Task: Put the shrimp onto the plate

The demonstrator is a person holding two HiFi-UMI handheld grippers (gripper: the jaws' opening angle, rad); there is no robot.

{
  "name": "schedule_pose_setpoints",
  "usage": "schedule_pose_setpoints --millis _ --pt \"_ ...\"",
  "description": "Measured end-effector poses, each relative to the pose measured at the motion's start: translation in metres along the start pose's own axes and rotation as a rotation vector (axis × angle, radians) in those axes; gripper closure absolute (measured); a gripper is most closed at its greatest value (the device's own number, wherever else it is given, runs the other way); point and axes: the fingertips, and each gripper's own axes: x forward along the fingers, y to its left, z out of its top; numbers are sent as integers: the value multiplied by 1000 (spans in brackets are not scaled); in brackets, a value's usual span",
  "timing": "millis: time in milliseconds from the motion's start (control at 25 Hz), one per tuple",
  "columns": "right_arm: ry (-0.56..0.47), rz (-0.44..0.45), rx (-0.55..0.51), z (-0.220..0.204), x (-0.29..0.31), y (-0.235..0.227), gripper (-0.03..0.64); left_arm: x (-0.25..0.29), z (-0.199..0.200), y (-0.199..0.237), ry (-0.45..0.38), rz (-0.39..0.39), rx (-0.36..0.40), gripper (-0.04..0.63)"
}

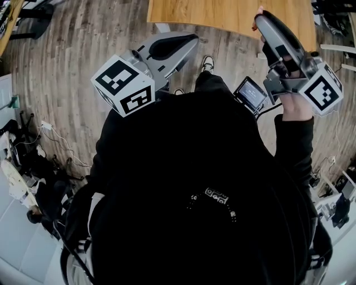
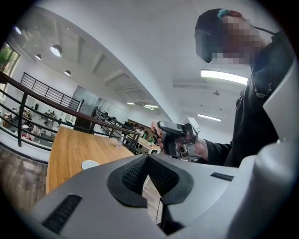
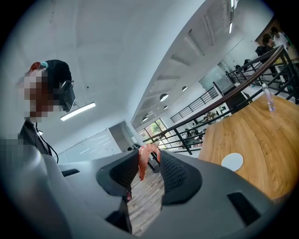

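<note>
While the person [image 1: 194, 183] stands short of the worktop [image 1: 222, 14], both tools are held level over the plank floor [image 1: 67, 50] of an open hall with railings [image 3: 205, 116] and ceiling lamps [image 3: 163, 97]. Right tool [image 3: 149, 158]: closed on the shrimp [image 3: 141, 164], pinched near the tips, probably for a clean release. Left tool [image 2: 148, 158]: closed on nothing, kept clear. Plate [image 3: 232, 161]: on the worktop, well apart from the shrimp; seemingly bare, though small in view.

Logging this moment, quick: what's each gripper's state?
Left gripper: closed, empty.
Right gripper: closed on the shrimp.
</note>
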Motion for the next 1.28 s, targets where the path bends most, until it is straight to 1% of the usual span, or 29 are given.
schedule_pose_setpoints --millis 200,320,560,840,920,1200,1280 --pt "16 31 -2 39 26 -37 463 34 31 35 -14 25 -7 597" --pt "21 47 15 56 39 -60 463 55 43 52 -10 39 -15 597" --pt "35 84 41 77 65 -112 463 96 53 84 4 62 -32 597" --pt "30 100 67 105 72 -172 463 149 70 120 23 93 -35 597" --pt "23 94 77 109 71 -184 463 159 70 125 30 91 -42 597" --pt "-1 77 99 108 61 -204 463 176 69 125 64 66 -40 597" --pt "-6 67 113 115 56 -215 463 185 71 127 80 64 -49 597"
